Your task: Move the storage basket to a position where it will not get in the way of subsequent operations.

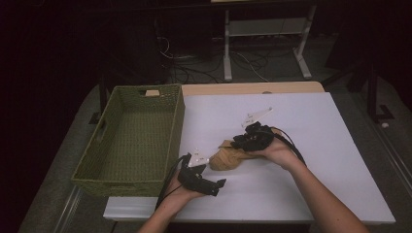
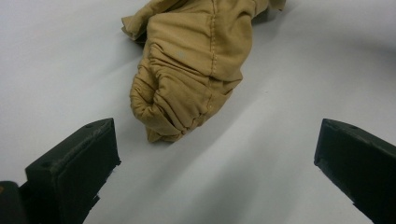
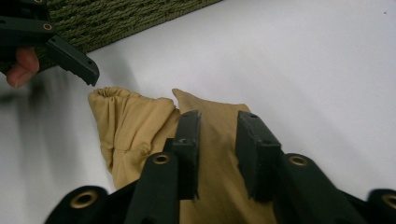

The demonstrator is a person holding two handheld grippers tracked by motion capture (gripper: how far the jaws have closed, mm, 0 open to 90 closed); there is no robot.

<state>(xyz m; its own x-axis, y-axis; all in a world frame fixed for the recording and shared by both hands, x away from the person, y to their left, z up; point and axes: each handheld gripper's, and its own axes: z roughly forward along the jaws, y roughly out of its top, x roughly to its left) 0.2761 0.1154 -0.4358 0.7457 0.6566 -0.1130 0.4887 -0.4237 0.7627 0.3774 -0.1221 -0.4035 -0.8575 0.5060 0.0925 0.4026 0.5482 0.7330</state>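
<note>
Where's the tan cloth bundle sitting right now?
In the high view the tan cloth bundle lies on the white table, just right of the green woven basket, between the left hand-held gripper and the right hand-held gripper above it.

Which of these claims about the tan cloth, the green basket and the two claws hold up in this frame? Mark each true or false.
1. The tan cloth lies on the white table. True.
2. The cloth is inside the green basket. False: it lies on the table beside the basket, whose visible inside holds nothing.
3. The left claw stands open, short of the cloth. True.
4. The right claw hangs far from the cloth. False: it is down over the cloth, jaws narrowed with fabric between them.
5. The basket stands to the cloth's left in the high view. True.
</note>
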